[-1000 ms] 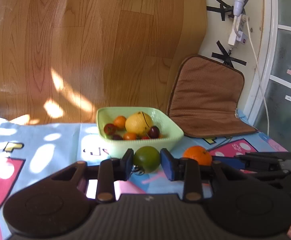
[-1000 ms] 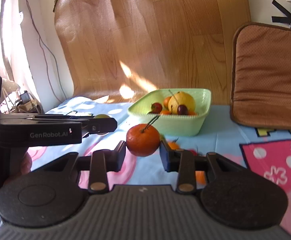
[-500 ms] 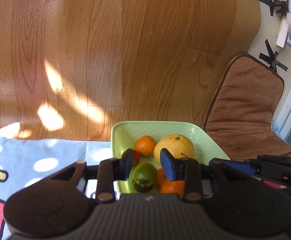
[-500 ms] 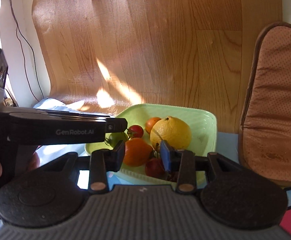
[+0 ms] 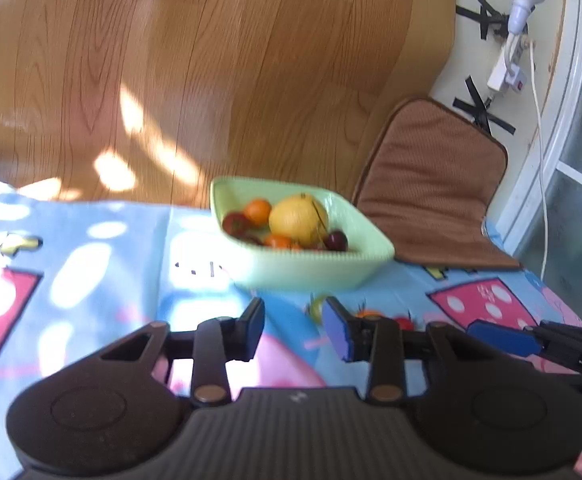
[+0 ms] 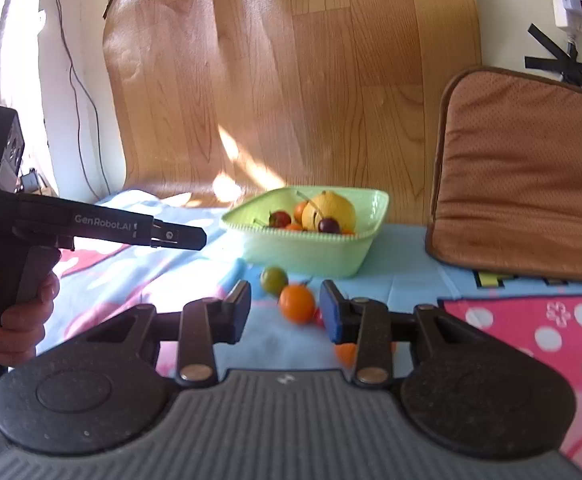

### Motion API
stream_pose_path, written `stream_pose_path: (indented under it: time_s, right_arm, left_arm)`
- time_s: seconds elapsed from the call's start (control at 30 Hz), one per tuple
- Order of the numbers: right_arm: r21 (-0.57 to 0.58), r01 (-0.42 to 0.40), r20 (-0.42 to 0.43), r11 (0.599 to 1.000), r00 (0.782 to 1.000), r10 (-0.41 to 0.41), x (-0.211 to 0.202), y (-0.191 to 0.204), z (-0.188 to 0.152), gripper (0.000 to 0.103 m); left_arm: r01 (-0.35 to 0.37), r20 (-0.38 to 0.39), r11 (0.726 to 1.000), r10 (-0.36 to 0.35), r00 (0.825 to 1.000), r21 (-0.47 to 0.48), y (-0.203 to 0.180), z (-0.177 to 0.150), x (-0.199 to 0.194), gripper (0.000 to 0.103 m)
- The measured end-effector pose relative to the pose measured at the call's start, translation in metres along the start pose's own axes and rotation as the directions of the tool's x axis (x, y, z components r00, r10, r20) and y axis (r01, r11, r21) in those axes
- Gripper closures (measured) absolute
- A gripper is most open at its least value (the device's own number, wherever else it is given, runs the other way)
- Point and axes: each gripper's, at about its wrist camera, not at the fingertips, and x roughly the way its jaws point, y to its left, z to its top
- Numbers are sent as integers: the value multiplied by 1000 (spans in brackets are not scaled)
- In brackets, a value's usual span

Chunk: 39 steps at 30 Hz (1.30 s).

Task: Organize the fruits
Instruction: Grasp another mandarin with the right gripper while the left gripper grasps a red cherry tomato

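Note:
A pale green bowl point(image 5: 323, 276) point(image 6: 311, 248) stands on the blue patterned cloth and holds a yellow citrus point(image 5: 297, 218), a small orange, cherries and tomatoes. My left gripper point(image 5: 293, 330) is open and empty, in front of the bowl. My right gripper point(image 6: 285, 312) is open and empty. On the cloth in front of the bowl lie a green tomato point(image 6: 273, 279), an orange tomato point(image 6: 297, 303) and other small fruits partly hidden by the right fingers. The left gripper also shows in the right wrist view point(image 6: 179, 236).
A brown cushion point(image 5: 431, 200) point(image 6: 527, 172) leans against the wall right of the bowl. A wood-pattern sheet point(image 5: 211, 60) stands behind. A power strip and cable point(image 5: 507, 68) hang on the wall at the right. The cloth point(image 5: 91, 260) extends left.
Both grippers held fruit over the bowl, a green one left and an orange one right. Both have let go and pulled back, and they now stand open and empty.

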Motion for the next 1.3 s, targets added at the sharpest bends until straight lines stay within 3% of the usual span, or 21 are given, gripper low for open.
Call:
stream_pose_path:
  time_s: [0.17,0.27,0.4,0.57,0.77,0.9,1.03,1.13,1.17,1.3]
  right_arm:
    - [23,18,-52,1000,999,-16,-21,9,-29,64]
    - [13,78,-53,997,996,-78,-20,6,-26,64]
    - [50,89,-54,995,995,-86,-26,1,-31,64]
    - [60,78,-110,995,991,-71,-26,5,-48,64]
    - [63,87,-87,994,993,-82,-26,-1,-44,63]
    - [38,115,-49,993,992,-113,-17,-16,-27,63]
    - [36,110,-90,993,990,-107,15,-37,-11,49]
    - [55,73,-132,996,989,-65,37,-49,-5,50]
    - [62,66,-145,996,988,-57,40,-52,-5,59]
    - [82,79,-99,994,993,-70,13,-58,-12,59]
  left_arm:
    - [2,-71,1000,-2,997,-4,-16,-48,-15,70]
    - [-33,-48,998,35,998,47,-31,-61,-22,66]
    - [-90,-18,989,92,996,120,-45,-70,-28,66]
    - [-101,-26,989,104,994,111,-44,-69,-26,67]
    - [-91,-37,990,95,995,110,-44,-66,-24,66]
    - [-37,-42,997,40,998,71,-45,-53,-12,66]
    - [-25,-20,998,27,999,65,-49,-39,-4,66]
    - [-14,-14,994,16,1000,107,-56,-29,2,66]
    - [-9,-12,991,11,1000,133,-61,-25,5,66]
    - [-18,17,956,14,1000,294,-88,-14,20,66]
